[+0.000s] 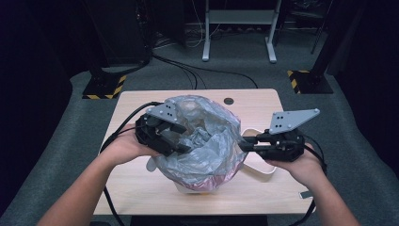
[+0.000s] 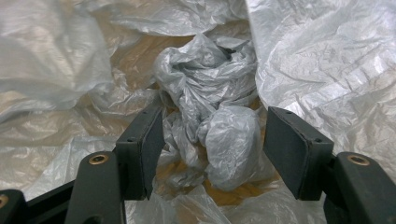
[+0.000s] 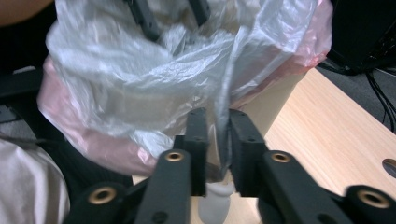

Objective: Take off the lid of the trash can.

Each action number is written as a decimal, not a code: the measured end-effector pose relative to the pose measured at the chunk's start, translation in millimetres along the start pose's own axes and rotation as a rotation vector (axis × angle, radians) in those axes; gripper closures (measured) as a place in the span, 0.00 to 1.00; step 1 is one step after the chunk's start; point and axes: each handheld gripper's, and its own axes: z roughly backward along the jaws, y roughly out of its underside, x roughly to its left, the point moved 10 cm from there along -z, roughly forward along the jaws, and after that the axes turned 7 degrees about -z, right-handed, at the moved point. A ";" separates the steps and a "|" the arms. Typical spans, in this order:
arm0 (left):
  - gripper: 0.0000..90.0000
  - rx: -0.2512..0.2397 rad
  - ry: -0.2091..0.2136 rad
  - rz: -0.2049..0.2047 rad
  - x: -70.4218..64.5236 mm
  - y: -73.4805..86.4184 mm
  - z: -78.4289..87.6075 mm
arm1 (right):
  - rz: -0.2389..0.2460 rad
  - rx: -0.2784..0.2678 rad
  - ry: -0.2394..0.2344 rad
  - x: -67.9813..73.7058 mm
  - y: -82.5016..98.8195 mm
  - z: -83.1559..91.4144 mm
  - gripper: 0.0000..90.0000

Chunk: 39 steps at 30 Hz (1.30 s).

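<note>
A translucent plastic bag (image 1: 202, 141) is seen on the wooden table (image 1: 263, 106). Its edge is pinched by the right claw (image 3: 217, 140). The left claw (image 2: 212, 149) is held spread around crumpled film inside it.

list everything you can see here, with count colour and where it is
plastic bag: one, clear grey, over a container mid table
crumpled wad: one, grey plastic, inside the bag
container: one, beige with pink showing through the bag, mid table
white object: one, on the table right of the bag
table: one, light wood
stands: two, black with yellow stripes, on the floor behind
left tongs: black, open around the wad
right tongs: black, shut on the bag's edge
hands: two, at the bag's sides
</note>
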 end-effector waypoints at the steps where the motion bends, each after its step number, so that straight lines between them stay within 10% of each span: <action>1: 0.42 0.003 0.002 0.001 0.2 1.3 -0.2 | -0.001 0.004 0.000 -0.3 2.8 -3.0 0.92; 17: 0.43 -0.013 -0.004 0.009 6.8 12.3 1.5 | -0.123 -0.016 0.009 -31.2 46.4 -36.0 0.90; 23: 0.41 -0.047 -0.021 -0.010 6.2 -1.2 11.9 | -0.130 -0.085 0.053 -32.0 27.1 -15.7 0.52; 30: 0.40 -0.047 -0.064 0.013 19.0 -7.7 10.1 | -0.083 -0.161 0.103 -32.2 0.3 6.2 0.45; 39: 0.40 -0.018 -0.057 0.036 28.3 1.1 -2.0 | -0.065 -0.192 0.109 -41.5 -32.8 -7.7 0.45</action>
